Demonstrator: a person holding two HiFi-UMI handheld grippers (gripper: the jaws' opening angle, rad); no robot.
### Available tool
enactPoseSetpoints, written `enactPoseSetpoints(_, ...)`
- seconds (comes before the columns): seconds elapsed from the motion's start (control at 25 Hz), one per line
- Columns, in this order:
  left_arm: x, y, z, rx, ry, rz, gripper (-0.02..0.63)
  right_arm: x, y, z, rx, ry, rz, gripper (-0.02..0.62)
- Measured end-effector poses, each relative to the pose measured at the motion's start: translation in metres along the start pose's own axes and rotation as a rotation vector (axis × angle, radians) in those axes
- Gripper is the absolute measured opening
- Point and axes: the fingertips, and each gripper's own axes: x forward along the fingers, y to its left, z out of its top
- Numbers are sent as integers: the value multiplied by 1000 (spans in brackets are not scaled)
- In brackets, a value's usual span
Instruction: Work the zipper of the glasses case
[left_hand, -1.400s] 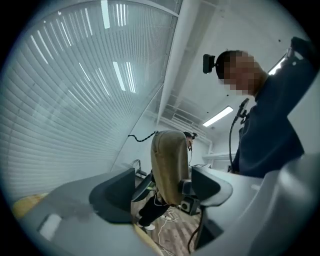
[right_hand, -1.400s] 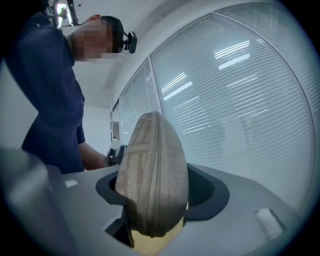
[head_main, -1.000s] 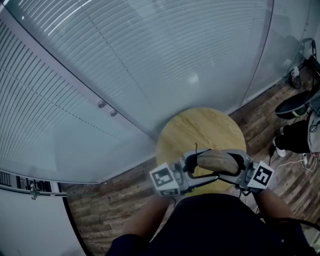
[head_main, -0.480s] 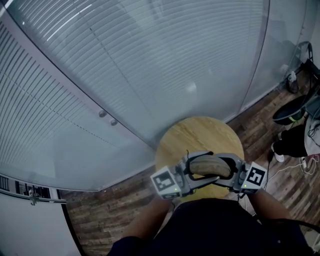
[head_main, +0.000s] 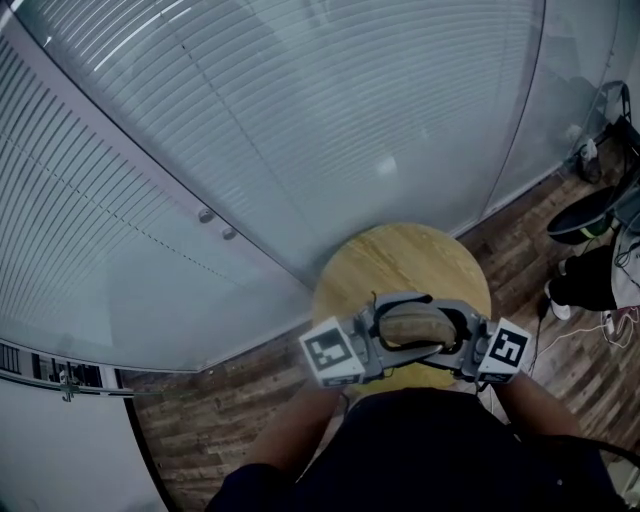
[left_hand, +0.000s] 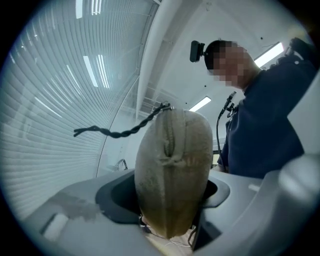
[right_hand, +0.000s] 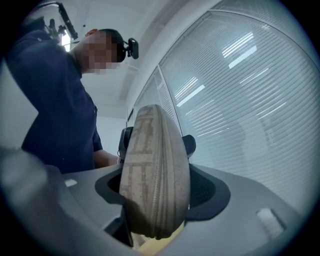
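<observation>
The case is held above the tabletop, clamped endwise by the right hand-held gripper and the left hand-held gripper, whose jaws have just been closing on it, so the zipper cord is left free.

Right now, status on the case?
Left gripper just closed onto glasses case, right gripper grips other end. Held over round table, zipper looks shut. Nothing blocking.

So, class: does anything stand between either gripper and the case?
Nothing visible does. The case sits directly in both: the left gripper, whose jaws have just been closing, holds one end; the right gripper the other.
</observation>
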Motion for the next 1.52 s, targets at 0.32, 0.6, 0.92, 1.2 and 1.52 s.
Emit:
enactPoseSetpoints(0.32, -17, 4, -13, 69, 136, 3, 311, -34, -4, -5, -154, 126, -43, 314)
enactPoseSetpoints(0.6, -33, -14, -23, 101, 253, -165, 311, -51, -26, 21, -174, 98, -105, 308)
enactPoseSetpoints(0.92, -29, -46, -33, -23, 331, -363, 311, -16, -28, 69, -351, 146, 2, 275)
enactPoseSetpoints(1.2, -21, -61, -35, -61, 374, -436, 312, 21, -3, 82, -484, 151, 140, 255)
enactPoseSetpoints(1.52, -18, -69, -26, -87, 368, -461, 313, 30, 0, 62, -518, 284, 132, 204)
